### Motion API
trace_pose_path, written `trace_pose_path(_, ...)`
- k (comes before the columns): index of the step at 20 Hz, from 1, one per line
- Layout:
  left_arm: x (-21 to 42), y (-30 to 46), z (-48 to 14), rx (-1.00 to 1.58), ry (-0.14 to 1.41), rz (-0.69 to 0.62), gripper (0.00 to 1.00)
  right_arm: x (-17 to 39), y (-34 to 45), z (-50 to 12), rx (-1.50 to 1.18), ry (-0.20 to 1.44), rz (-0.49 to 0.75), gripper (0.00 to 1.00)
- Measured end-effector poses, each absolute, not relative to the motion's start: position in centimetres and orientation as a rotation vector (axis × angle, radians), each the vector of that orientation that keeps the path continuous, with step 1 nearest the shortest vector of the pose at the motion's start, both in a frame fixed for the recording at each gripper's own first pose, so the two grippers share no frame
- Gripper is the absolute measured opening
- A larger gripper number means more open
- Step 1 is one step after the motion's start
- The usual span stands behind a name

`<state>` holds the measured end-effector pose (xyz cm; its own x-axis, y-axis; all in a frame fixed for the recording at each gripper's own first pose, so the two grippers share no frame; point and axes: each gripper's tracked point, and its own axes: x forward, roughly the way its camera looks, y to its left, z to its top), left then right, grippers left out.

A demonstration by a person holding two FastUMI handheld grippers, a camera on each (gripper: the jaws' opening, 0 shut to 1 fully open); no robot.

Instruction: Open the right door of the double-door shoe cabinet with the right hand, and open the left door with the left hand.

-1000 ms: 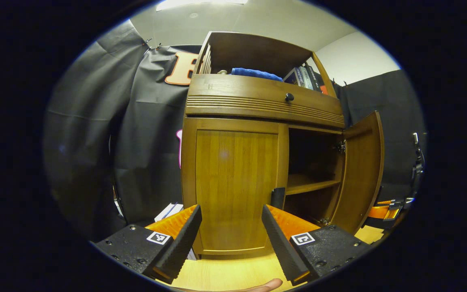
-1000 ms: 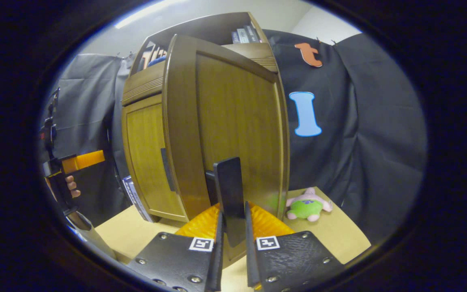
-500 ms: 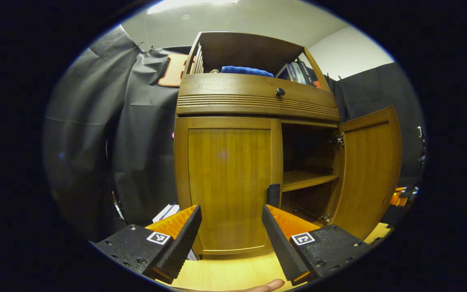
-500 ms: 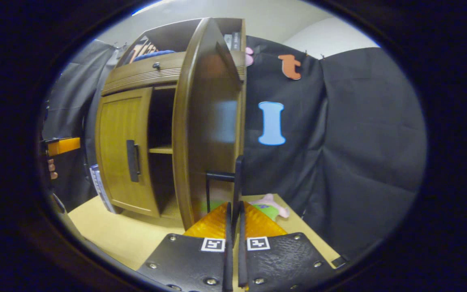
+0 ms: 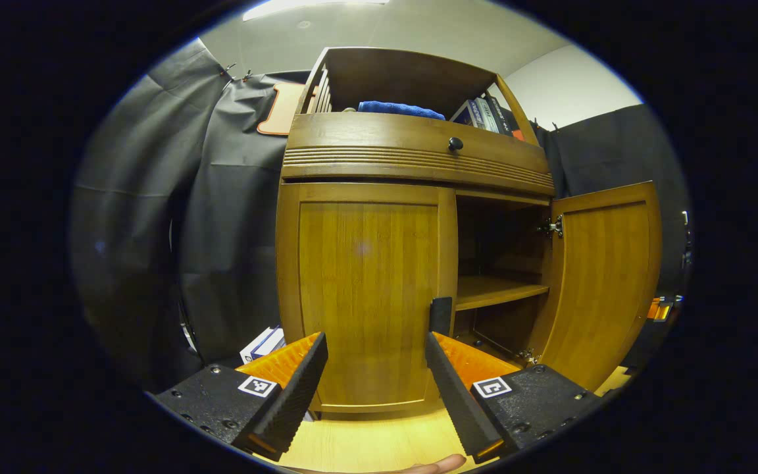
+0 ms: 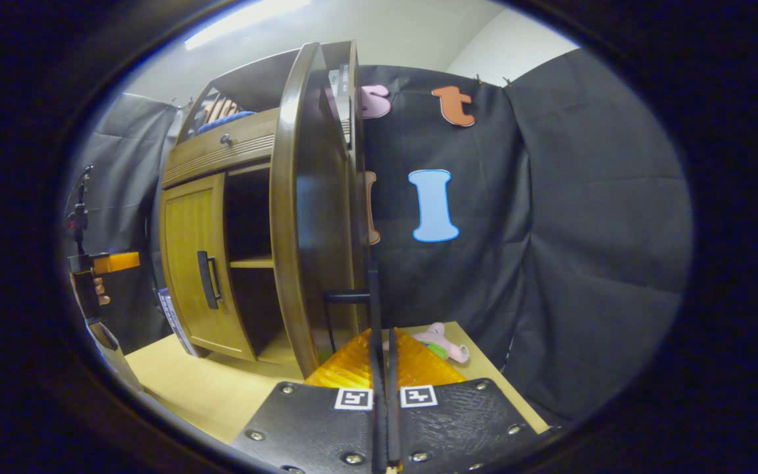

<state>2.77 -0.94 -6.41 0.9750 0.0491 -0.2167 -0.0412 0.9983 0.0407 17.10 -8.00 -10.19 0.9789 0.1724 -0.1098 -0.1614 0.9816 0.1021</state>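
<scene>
The wooden shoe cabinet (image 5: 412, 164) stands in front of me. Its left door (image 5: 366, 289) is closed, with a dark handle (image 5: 441, 316) at its right edge. My left gripper (image 5: 376, 345) is open, just short of that door, its right finger below the handle. The right door (image 5: 606, 276) stands wide open. In the right gripper view that door (image 6: 300, 217) is edge-on, and my right gripper (image 6: 382, 342) is shut on its dark handle (image 6: 353, 296). The left door (image 6: 188, 263) and the left gripper (image 6: 99, 263), held by a hand, show at the far left there.
A shelf (image 5: 494, 289) shows inside the open half. Above are a drawer with a knob (image 5: 455, 143), a blue towel (image 5: 399, 108) and books (image 5: 484, 115). A box (image 5: 264, 342) leans by the cabinet's left side. A plush toy (image 6: 441, 339) lies on the tabletop (image 6: 208, 388) behind the open door.
The right door has swung further open with my right gripper shut on its handle. My left gripper has edged slightly closer to the left door, still open.
</scene>
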Motion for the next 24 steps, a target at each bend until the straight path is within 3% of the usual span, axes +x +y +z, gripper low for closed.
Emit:
trace_pose_path(2,3.0,-1.1,-6.5,0.026,0.212,0.055,0.88,17.1,-8.8,-10.3,0.108,0.113,0.189,0.01)
trace_pose_path(3,3.2,-1.0,-6.5,0.028,0.202,0.068,0.88,17.8,-8.9,-10.6,0.108,0.113,0.2,0.09)
trace_pose_path(4,3.5,-1.0,-6.6,0.038,0.197,0.08,0.93,17.7,-9.1,-10.4,0.102,0.109,0.204,0.07)
trace_pose_path(8,4.4,-2.7,-7.8,0.106,0.187,0.067,0.93,17.6,-8.8,-10.5,0.081,0.112,0.226,0.07)
trace_pose_path(9,4.5,-3.0,-8.2,0.115,0.193,0.068,0.88,17.4,-9.3,-10.6,0.061,0.11,0.208,0.07)
trace_pose_path(12,4.8,-4.3,-8.8,0.1,0.18,0.072,0.93,15.7,-11.4,-9.9,0.038,0.09,0.188,0.46)
trace_pose_path(15,5.3,-5.4,-9.0,0.077,0.156,0.086,0.92,13.3,-15.5,-8.5,0.029,0.038,0.054,0.43)
trace_pose_path(18,6.5,-6.2,-9.7,0.069,0.16,0.098,0.91,9.9,-15.6,-5.2,0.144,-0.055,0.057,0.97)
trace_pose_path(24,10.6,-7.8,-10.9,0.11,0.164,0.088,0.91,4.9,-14.2,-0.5,0.124,-0.182,0.076,0.99)
